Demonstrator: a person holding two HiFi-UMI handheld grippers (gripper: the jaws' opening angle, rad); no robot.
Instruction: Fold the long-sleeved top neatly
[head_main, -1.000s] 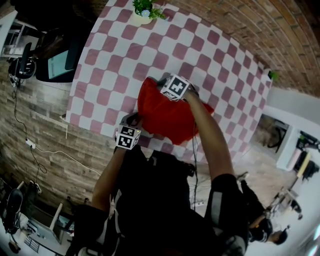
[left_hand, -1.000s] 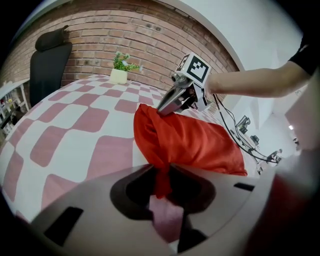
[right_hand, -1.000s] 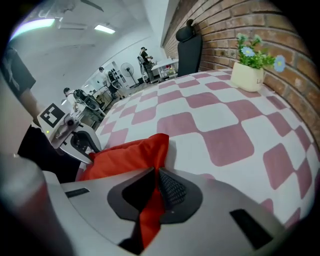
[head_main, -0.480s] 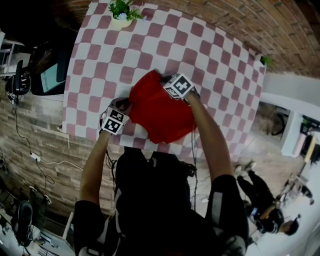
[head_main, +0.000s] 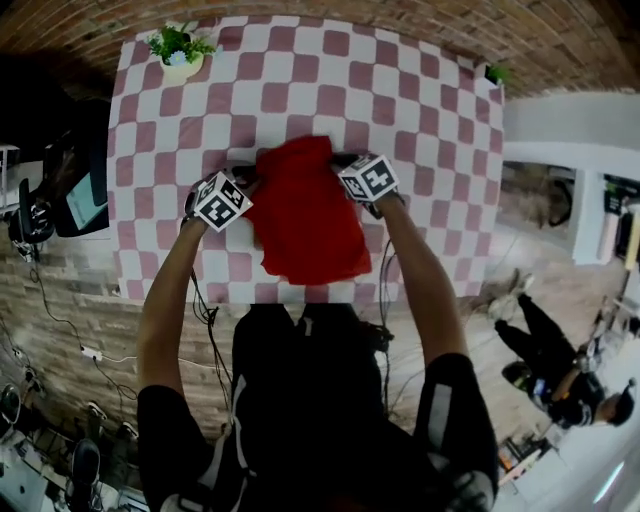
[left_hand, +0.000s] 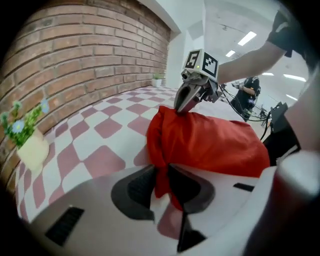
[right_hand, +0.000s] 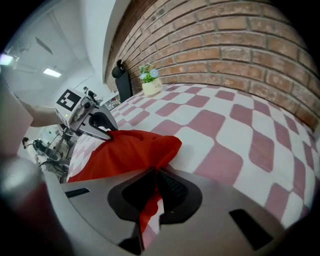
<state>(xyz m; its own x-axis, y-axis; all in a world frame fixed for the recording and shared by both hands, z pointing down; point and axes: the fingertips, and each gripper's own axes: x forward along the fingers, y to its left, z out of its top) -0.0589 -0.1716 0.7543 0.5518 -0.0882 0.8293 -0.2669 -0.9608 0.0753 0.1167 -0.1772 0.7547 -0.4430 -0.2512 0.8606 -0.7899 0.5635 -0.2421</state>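
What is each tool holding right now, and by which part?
Both grip the red top: the left tool pinches bunched fabric at its far left corner, the right tool at its far right corner.

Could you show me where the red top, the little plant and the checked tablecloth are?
Top (head_main: 305, 215): head view, middle of the red cloth.
Plant (head_main: 178, 47): head view, its green leaves.
Tablecloth (head_main: 400, 90): head view, a bare patch towards the far edge.
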